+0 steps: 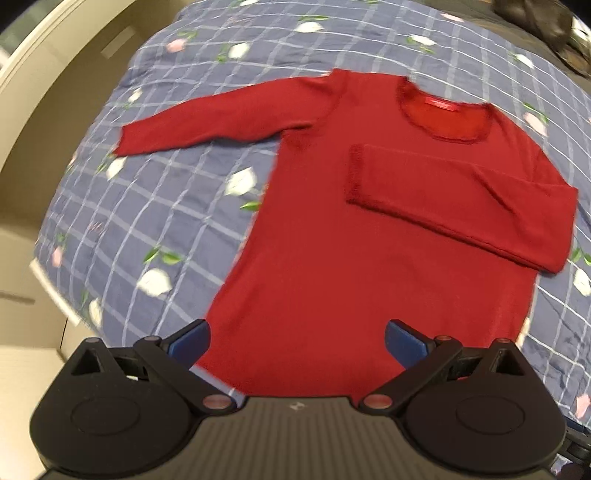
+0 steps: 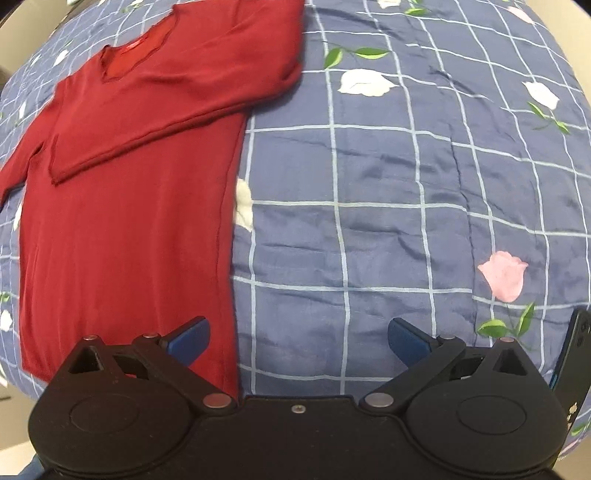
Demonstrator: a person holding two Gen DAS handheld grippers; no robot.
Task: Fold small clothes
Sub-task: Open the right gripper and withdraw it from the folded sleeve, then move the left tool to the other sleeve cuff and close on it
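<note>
A red long-sleeved sweater lies flat on the bed, neck away from me. Its right sleeve is folded across the chest; its left sleeve stretches out to the left on the quilt. My left gripper hovers open over the sweater's hem, nothing between its blue fingers. In the right wrist view the sweater fills the left half, with the folded sleeve across it. My right gripper is open above the sweater's right side edge and bare quilt, holding nothing.
A blue checked quilt with white and pink flowers covers the bed. Its left edge drops off near a beige wall. A dark heap lies at the far right. A dark phone-like object stands at the right edge.
</note>
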